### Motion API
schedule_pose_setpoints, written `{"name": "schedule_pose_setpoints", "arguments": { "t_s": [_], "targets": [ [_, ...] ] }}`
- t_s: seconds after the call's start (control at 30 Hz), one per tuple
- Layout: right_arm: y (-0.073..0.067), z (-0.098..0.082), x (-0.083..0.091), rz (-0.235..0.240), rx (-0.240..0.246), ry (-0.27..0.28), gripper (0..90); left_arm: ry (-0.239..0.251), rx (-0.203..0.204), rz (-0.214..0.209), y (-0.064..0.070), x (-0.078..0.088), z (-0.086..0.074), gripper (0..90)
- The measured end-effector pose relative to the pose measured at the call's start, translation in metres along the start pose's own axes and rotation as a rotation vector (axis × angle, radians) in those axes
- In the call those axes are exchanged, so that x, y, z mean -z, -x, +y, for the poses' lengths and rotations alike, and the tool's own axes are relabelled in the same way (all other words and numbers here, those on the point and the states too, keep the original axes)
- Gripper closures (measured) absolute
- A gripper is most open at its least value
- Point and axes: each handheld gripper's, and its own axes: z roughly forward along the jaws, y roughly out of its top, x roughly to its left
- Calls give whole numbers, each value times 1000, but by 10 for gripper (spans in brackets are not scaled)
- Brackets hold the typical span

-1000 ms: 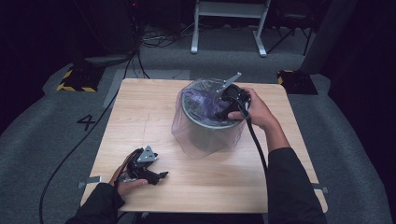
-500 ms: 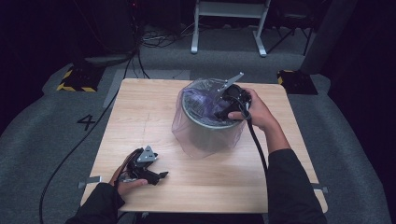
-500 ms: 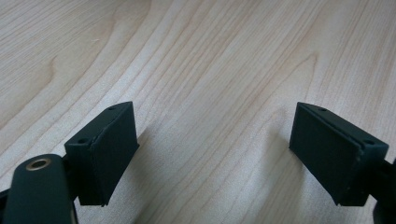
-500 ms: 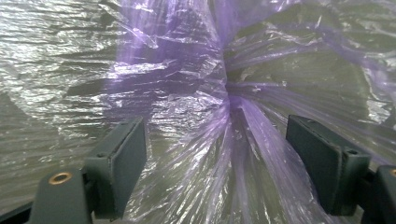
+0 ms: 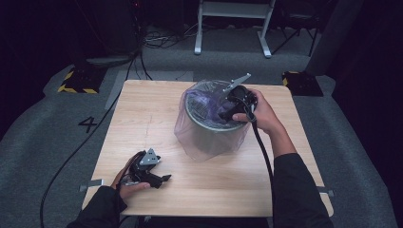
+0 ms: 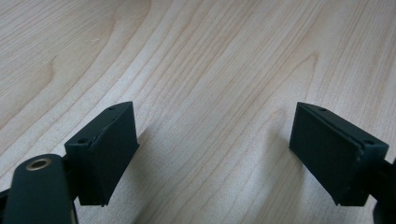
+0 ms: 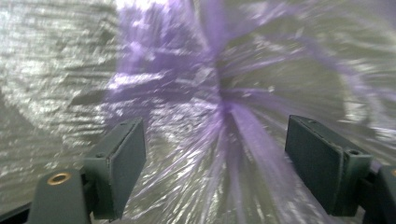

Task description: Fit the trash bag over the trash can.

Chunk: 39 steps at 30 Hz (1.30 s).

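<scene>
A: Nothing moved since the earlier frame. Right gripper point(image 5: 227, 113) stayed dipped into the bin point(image 5: 209, 126) at mid-table, left gripper point(image 5: 159, 179) stayed parked on the table point(image 5: 142, 114) near the front edge.

B: Jaws?

A: Both stood wide, nothing between the pads. Purple liner point(image 7: 224, 112) was bunched just ahead of the right one, not touching.

B: Handling?

A: Looked thin, light, slippery film; easily torn. I'd have pinched the gathered fold, not a single layer.
</scene>
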Motion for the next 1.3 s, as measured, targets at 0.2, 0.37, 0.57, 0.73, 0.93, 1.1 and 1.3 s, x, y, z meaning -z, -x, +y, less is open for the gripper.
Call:
{"name": "schedule_pose_setpoints", "arguments": {
  "t_s": [0.2, 0.37, 0.57, 0.73, 0.93, 1.1, 1.3],
  "targets": [
    [1, -2, 7, -9, -45, 53, 208, -1, 0, 1, 0, 0, 0, 147],
    [2, -8, 14, 9, -76, 127, 228, 0, -1, 1, 0, 0, 0, 147],
    [1, -14, 20, 25, -107, 205, 210, 0, 0, 1, 0, 0, 0, 147],
    [2, -20, 22, 2, -96, 215, 199, 0, 0, 0, 0, 0, 0, 147],
    [6, -27, 27, -14, -111, 258, 199, 0, 0, 1, 0, 0, 0, 147],
    [4, -31, 33, -13, -109, 294, 200, 0, -1, 1, 0, 0, 0, 147],
    [1, -35, 42, -19, -101, 321, 198, 1, -1, 2, 0, 0, 0, 147]
  ]
}}
